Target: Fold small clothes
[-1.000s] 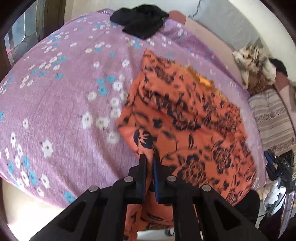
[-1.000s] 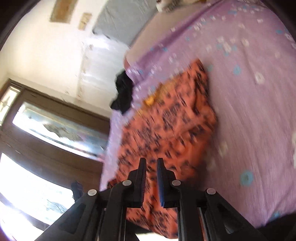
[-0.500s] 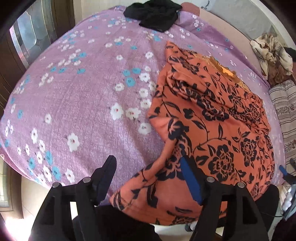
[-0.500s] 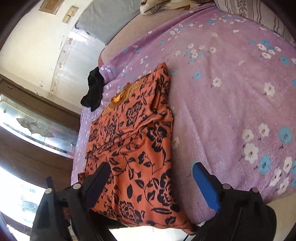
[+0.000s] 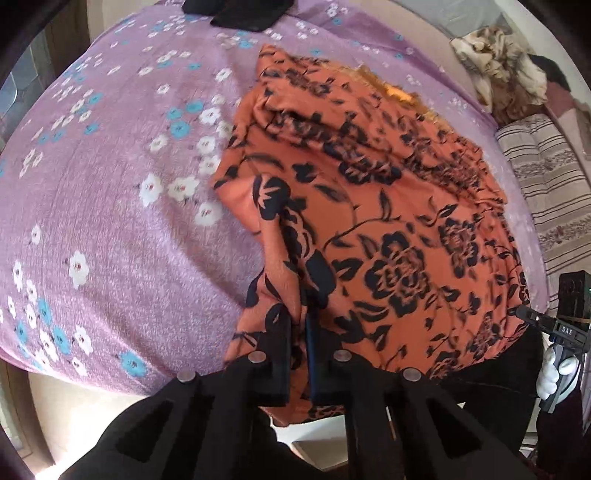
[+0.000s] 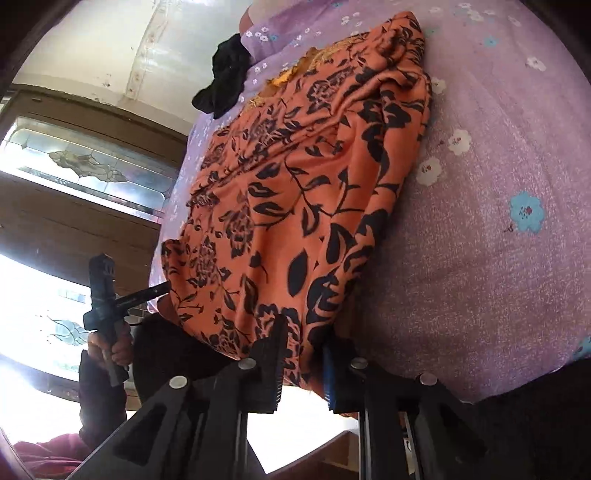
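Observation:
An orange garment with a black flower print [image 5: 369, 206] lies lengthwise on the purple floral bedsheet [image 5: 110, 184], its near hem hanging over the bed's front edge. My left gripper [image 5: 298, 317] is shut on the hem's near left corner, and a fold of cloth rises between the fingers. In the right wrist view the same garment [image 6: 295, 184] runs away from me. My right gripper [image 6: 304, 332] is shut on the hem's near right corner, with orange cloth pinched between its pads.
A black garment [image 5: 240, 14] lies at the far end of the bed. A heap of beige clothes [image 5: 498, 55] and a striped cushion [image 5: 546, 184] sit at the right. A wooden glazed door [image 6: 92, 166] stands beyond the bed's left side. A hand [image 6: 110, 347] holds the left tool.
Both grippers were shut a second ago, stood wide open over the near hem half a second ago, and are now shut on it. Both dropped closer to the bed edge.

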Demonstrator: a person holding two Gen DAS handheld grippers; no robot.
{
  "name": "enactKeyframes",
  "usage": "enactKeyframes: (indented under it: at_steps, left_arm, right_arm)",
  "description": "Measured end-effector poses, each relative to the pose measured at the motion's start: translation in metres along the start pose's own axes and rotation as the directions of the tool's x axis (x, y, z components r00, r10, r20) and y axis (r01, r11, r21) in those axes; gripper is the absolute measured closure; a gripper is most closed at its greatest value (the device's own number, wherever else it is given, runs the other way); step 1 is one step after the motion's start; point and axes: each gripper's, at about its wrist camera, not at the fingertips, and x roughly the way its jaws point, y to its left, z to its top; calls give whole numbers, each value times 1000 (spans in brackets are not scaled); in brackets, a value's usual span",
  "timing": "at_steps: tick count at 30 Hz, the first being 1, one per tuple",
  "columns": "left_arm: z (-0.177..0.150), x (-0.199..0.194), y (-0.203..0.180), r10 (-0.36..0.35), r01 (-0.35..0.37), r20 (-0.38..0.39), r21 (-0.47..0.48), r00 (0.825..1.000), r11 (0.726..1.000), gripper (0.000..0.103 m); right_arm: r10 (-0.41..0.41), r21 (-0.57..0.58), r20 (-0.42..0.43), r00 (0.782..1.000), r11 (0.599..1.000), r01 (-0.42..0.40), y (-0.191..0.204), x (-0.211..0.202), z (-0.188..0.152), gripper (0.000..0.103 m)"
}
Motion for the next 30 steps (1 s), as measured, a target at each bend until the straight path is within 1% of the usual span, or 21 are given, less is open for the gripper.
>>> enactKeyframes:
  at_steps: [3,6,7,9,10,11,13,14,15,16,17,19,20,21,22,23,24,25,26,28,30]
  left_arm:
    - [17,-21,-3,-69,69,60,0,996,998,97]
    - [41,-45,-2,-116,119,143,-9,983,993,97]
    - [50,-51,-1,-119,124,170,-21,978,992,97]
    - [68,-52,4,-88,101,204,-54,975,993,97]
    - [73,-49,7,-73,88,198,-67,977,994,97]
    - [77,-41,10,-59,72,174,-69,983,995,97]
    - [75,-22,15,-15,22,98,-73,995,997,95]
    - [72,-14,16,15,-10,68,-74,998,997,95]
    - [67,-9,17,33,-30,52,-68,998,997,95]
    - [62,-7,20,38,-34,51,-66,998,997,93]
    - [56,-8,22,28,-24,57,-65,998,998,90]
    - [48,-17,25,5,-1,76,-52,997,999,79]
    - [44,-21,27,-3,7,85,-45,996,999,60]
    - [41,-24,29,-5,9,94,-43,996,999,42]
    - [38,-30,32,-5,10,111,-42,994,999,38]
    - [35,-34,33,-9,14,129,-38,992,999,37]
    - [34,-37,34,-18,23,138,-33,990,999,37]
    - [33,-36,34,-31,35,143,-29,989,999,36]
    - [32,-36,34,-42,46,146,-24,988,999,34]
    - [33,-29,32,-41,42,139,-5,990,999,32]
    - [35,-18,25,-52,50,108,23,993,998,32]
  right_arm:
    - [63,-38,102,993,998,-59,18,-19,21,92]
    - [106,-51,194,975,994,-98,30,-34,49,92]
    - [107,-52,224,969,994,-97,34,-34,57,92]
    - [98,-32,275,956,995,-93,31,-33,74,92]
    - [85,-3,287,954,996,-87,27,-28,79,92]
    - [62,26,279,958,997,-72,21,-23,85,92]
    - [2,82,227,974,996,-21,6,-7,90,90]
    - [-34,116,198,980,993,11,-1,-2,87,89]
    - [-33,133,178,983,991,9,-7,0,83,89]
    - [-1,141,179,984,990,-24,-11,-2,77,89]
    - [25,141,203,979,988,-55,-14,-9,70,89]
    - [45,120,255,966,990,-78,-16,-28,60,85]
    - [47,104,275,960,992,-78,-17,-40,57,75]
    - [39,91,295,955,994,-68,-13,-48,52,47]
    - [13,86,319,948,995,-43,-10,-56,46,26]
    - [-15,87,353,936,996,-17,-7,-64,39,3]
    - [-28,76,380,925,997,-1,-4,-71,32,2]
    - [-34,61,366,930,998,12,-3,-71,30,2]
    - [-40,56,334,942,998,23,-4,-70,29,2]
    - [-54,78,240,969,996,36,-16,-59,26,2]
    - [-74,142,118,990,988,57,-31,-32,19,3]
